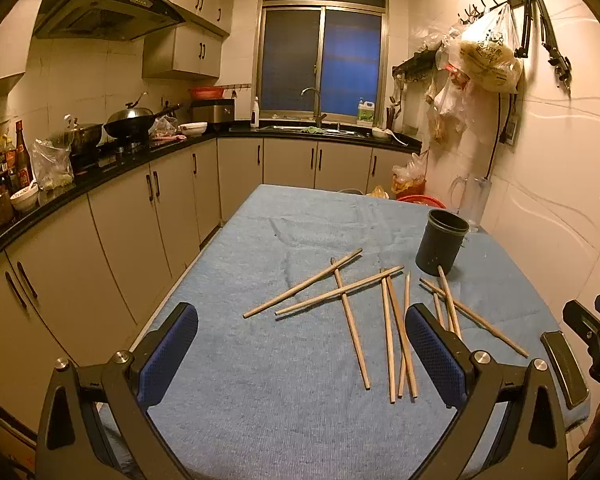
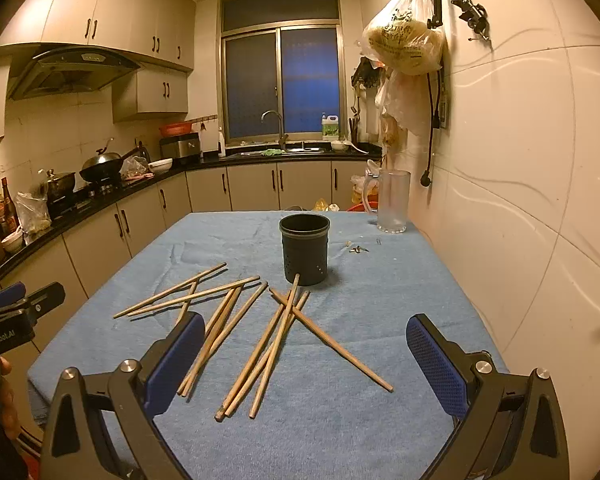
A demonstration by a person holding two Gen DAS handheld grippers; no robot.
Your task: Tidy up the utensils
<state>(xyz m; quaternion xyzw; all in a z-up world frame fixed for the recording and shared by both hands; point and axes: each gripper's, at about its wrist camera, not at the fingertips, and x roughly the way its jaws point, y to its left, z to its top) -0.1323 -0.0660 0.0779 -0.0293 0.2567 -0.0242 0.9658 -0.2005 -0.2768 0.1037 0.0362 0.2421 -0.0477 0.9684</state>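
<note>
Both the left gripper (image 1: pixel 300 344) and right gripper (image 2: pixel 306 350) are hovering with jaws spread, empty. Chopsticks (image 2: pixel 236 332) are lying scattered on the blue tablecloth (image 2: pixel 340 420) ahead of them, near the upright black holder (image 2: pixel 305 250).

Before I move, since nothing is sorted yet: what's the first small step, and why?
Probably lower the right gripper onto the chopsticks right ahead of it. Both grippers are open and empty, the sticks lie scattered on the cloth, and the dark holder stands empty beyond them.

Both tongs — left tongs (image 1: pixel 302 354) and right tongs (image 2: pixel 306 366) — have black frames, silver screws and blue dimpled pads (image 2: pixel 436 364).
</note>
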